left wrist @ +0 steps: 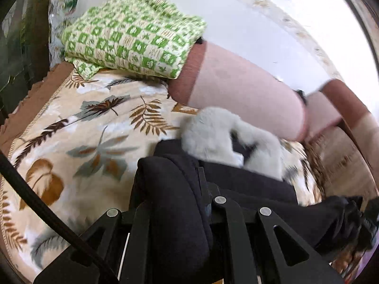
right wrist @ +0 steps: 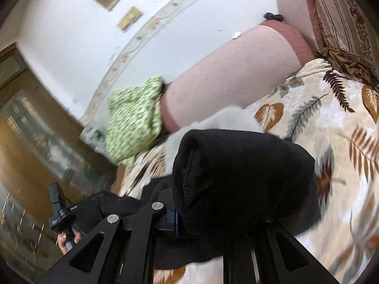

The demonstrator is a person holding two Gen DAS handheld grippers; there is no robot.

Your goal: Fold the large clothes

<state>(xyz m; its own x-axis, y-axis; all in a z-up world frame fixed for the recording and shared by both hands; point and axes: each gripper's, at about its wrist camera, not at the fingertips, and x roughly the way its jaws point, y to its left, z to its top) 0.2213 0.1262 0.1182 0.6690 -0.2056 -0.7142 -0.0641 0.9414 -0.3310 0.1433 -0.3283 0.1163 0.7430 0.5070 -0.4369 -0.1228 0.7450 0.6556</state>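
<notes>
Left wrist view: a black garment point(left wrist: 175, 203), bunched and unfolded, is grasped by both tongs above the bed point(left wrist: 78, 127); folding remains.

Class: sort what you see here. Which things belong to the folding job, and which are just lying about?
In the job: black garment with white fur trim; left gripper; right gripper.
Lying about: green patterned cushion; pink bolster; leaf-print bedspread.

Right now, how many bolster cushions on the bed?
2. One pink bolster lies along the wall behind the black garment; the second bolster sits end-to-end with it toward the right. More may be out of frame.
</notes>
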